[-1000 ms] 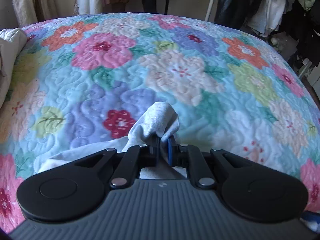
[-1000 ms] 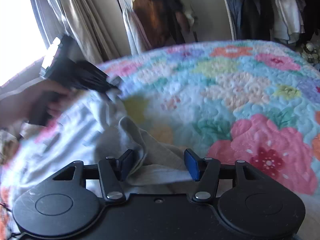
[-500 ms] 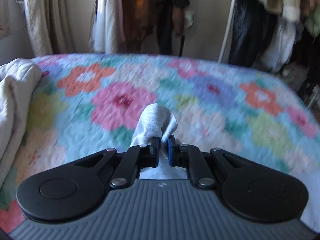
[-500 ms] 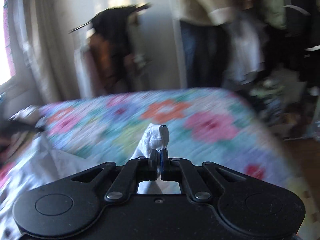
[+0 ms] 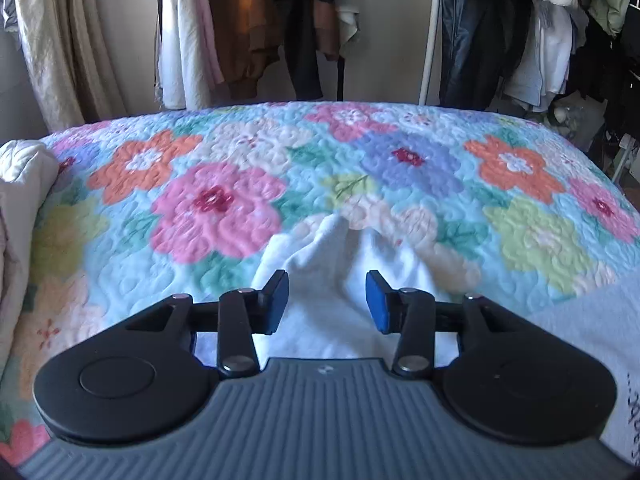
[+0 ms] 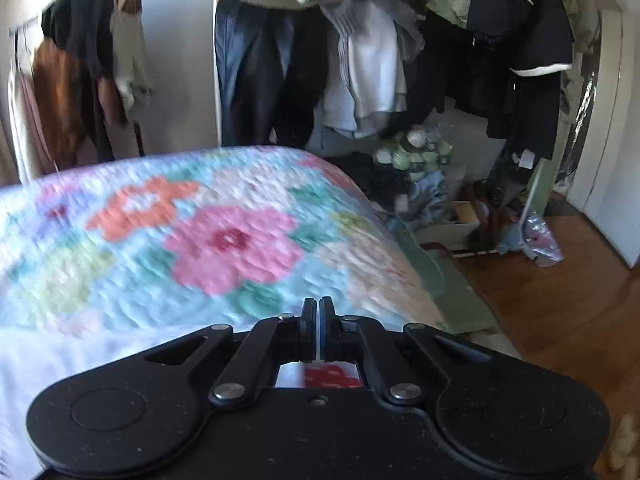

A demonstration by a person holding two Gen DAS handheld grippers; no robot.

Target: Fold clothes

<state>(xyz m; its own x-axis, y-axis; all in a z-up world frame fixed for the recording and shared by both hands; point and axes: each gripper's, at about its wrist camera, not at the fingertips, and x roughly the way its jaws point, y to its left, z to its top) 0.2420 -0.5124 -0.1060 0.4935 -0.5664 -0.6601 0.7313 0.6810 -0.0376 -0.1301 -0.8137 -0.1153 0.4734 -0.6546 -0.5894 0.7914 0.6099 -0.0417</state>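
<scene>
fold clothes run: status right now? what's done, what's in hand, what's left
Done: the white garment is laid out on the floral quilt; no neat fold shows yet.
In hand: the left gripper is opening, its pads clear of the cloth peak between them. The right gripper is shut; whether it pinches fabric I can't tell.
Left: probably the remaining folds and squaring up.

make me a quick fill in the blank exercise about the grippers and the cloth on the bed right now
1. The left hand-held gripper has its blue pads apart, and the pale white cloth garment lies ____ them, not pinched.
2. The garment rests on a quilted bedspread printed with big coloured ____.
3. The right hand-held gripper has its pads pressed ____.
4. Beyond the bed's far edge, clothes hang on a ____.

Missing words: between; flowers; together; rail
</scene>
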